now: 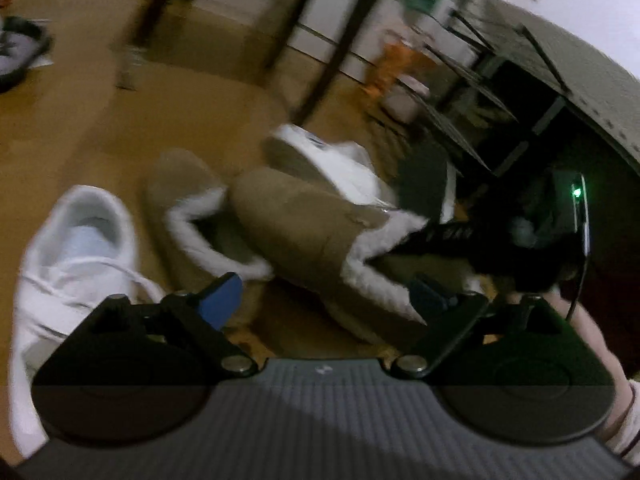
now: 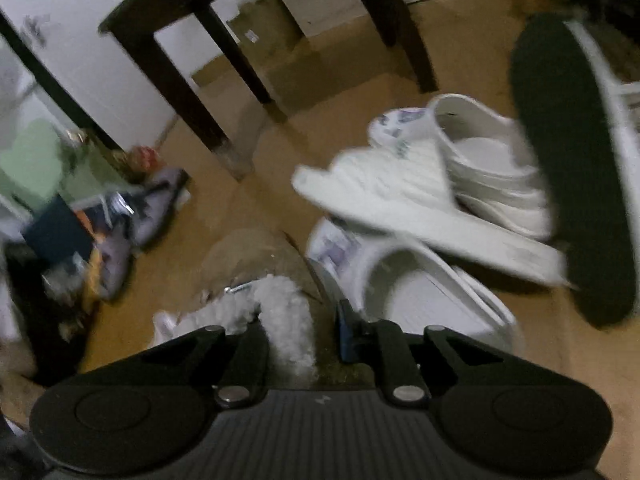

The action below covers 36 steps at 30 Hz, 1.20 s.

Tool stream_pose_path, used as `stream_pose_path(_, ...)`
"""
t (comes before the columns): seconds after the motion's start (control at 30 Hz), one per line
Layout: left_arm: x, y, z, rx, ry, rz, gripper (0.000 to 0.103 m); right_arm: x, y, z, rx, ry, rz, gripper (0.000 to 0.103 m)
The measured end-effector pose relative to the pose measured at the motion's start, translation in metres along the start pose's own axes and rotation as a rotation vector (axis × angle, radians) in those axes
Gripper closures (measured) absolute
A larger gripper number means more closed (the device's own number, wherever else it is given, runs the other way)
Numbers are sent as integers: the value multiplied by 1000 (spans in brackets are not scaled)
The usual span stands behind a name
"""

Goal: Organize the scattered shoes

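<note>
Two tan slippers with white fleece lining lie on the brown floor: one (image 1: 180, 196) at left-centre, the other (image 1: 296, 232) to its right. My left gripper (image 1: 326, 296) hangs open just above them, its blue pads empty. My right gripper (image 2: 302, 336) is shut on the fleece collar (image 2: 288, 316) of the right-hand tan slipper (image 2: 256, 256). Seen from the left wrist, the right gripper (image 1: 436, 236) reaches in from the right onto that collar. A white laced sneaker (image 1: 72, 264) lies at my left. Both views are motion-blurred.
Several white sneakers (image 2: 384, 188) are piled right of the held slipper, beside a black-soled shoe (image 2: 568, 160) on its side. Dark table legs (image 2: 180, 92) stand behind. A wire shoe rack (image 1: 472, 92) is at upper right; bags and clutter (image 2: 112, 232) sit left.
</note>
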<state>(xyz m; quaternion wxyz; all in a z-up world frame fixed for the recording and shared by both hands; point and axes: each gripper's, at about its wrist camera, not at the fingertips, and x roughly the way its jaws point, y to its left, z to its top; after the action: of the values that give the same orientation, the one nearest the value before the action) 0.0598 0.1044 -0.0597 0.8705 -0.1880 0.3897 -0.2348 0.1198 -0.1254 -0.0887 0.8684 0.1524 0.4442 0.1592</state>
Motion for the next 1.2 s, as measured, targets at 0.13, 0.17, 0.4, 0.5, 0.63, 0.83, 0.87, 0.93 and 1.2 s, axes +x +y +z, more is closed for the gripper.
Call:
stream_pose_path(0.13,18,-19,-15,46,117,-18,9,-29,-12,-39,-32,103,-6,51)
stream_pose_path(0.17,22,-24,-19,58,146,-22,9,-37,-16,-50,-41,129,-7,45)
stream_pose_path(0.4,56,-39,-34,120,240,45,9,-37,-69,-83,94,170,34,24)
stream_pose_path(0.5,68,-30,-27,36,233,40,9,-33,-73,-82,142,157,98,24)
stream_pose_path(0.63,98,-11,-24,-111,303,109,14,-28,-71,-81,115,112,130,24)
stream_pose_path(0.83,107,-17,-30,-8,319,190,77,-15,-92,-81,194,93,145,24)
stream_pose_path(0.87,103,-23,-31,34,299,195,79,-14,-96,-80,213,88,150,24)
stream_pose_path(0.93,91,-38,-35,121,264,198,81,-17,-101,-78,228,73,158,24)
stream_pose_path(1.2,49,-64,-66,155,340,167,82,-48,-117,-85,252,68,201,23)
